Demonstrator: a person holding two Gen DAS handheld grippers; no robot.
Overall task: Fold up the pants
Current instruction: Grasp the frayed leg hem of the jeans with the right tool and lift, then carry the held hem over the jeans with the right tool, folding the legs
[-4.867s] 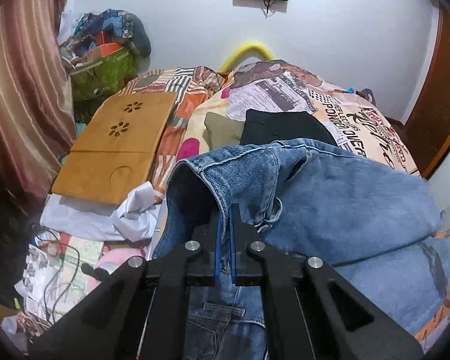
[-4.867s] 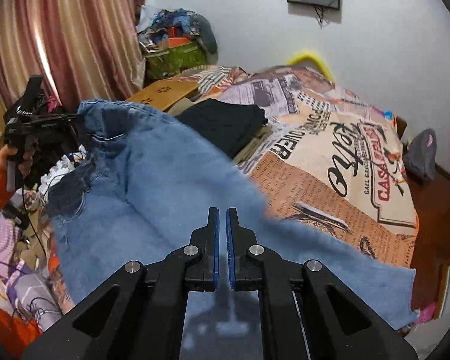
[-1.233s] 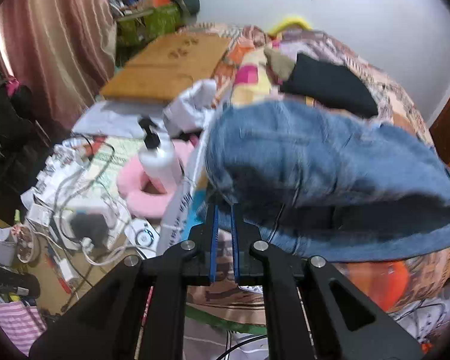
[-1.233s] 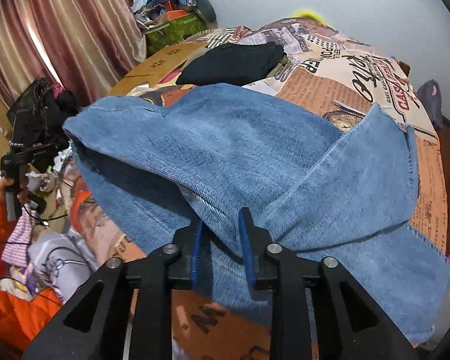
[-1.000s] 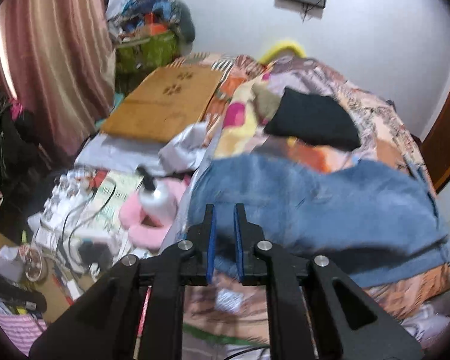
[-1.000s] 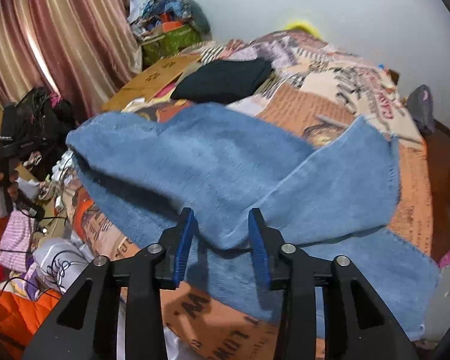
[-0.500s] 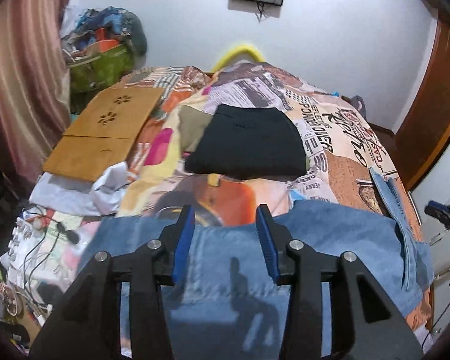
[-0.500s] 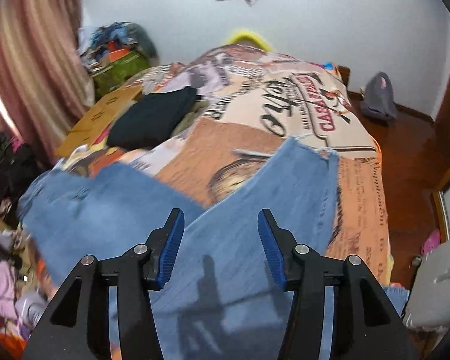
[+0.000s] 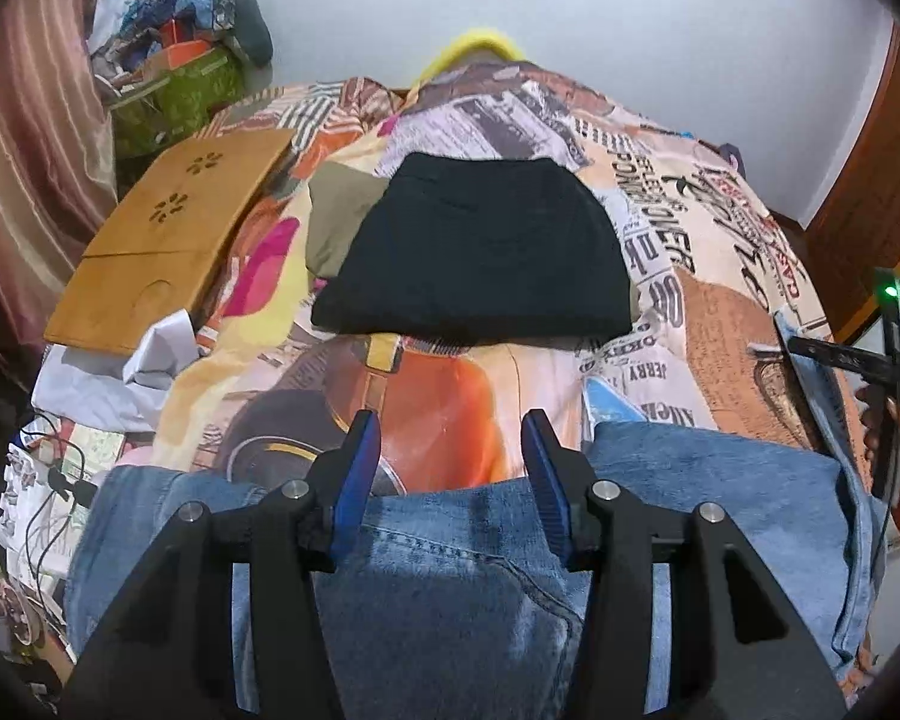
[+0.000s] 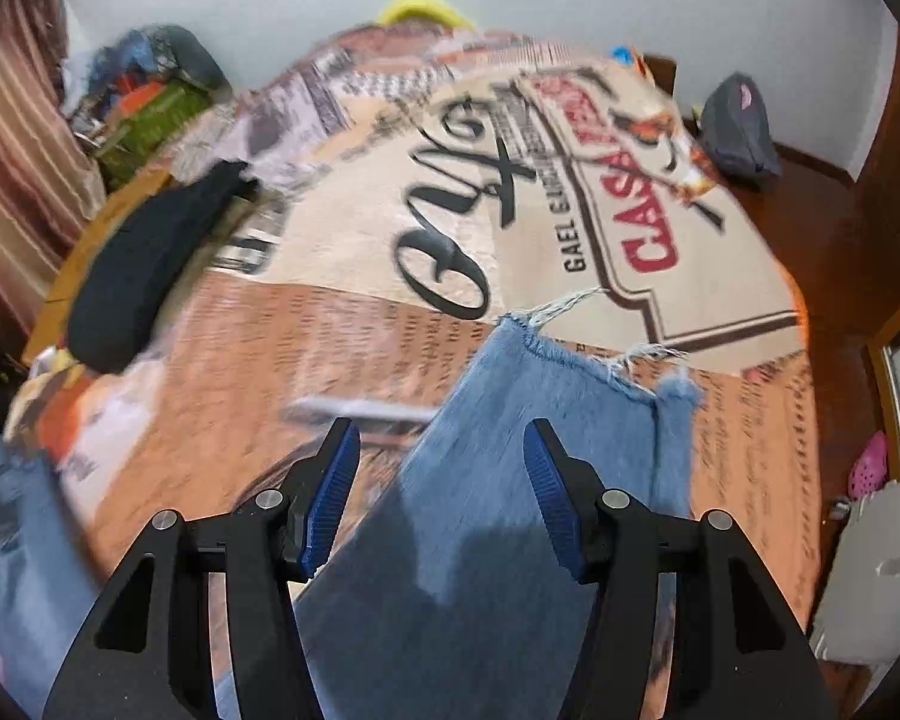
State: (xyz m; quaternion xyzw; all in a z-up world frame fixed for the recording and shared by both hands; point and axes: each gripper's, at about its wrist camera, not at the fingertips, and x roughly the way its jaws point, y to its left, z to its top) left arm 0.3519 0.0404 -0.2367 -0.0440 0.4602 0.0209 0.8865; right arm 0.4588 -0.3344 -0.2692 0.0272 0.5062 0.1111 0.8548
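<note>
Blue denim pants [image 9: 450, 546]: laid flat across the near edge of the bed [image 9: 720, 228], waistband end under the left gripper [image 9: 450, 468], frayed leg hem [image 10: 570, 348] beyond the right gripper [image 10: 441, 480]. Both grippers: jaws have just been opening and stand apart over the denim, blue pads clear of the cloth, nothing held. Also on the printed bedspread: folded black garment [image 9: 480, 252] over an olive one [image 9: 342, 216], well beyond the pants; wooden lap tray [image 9: 168, 240] at the left bedside.
</note>
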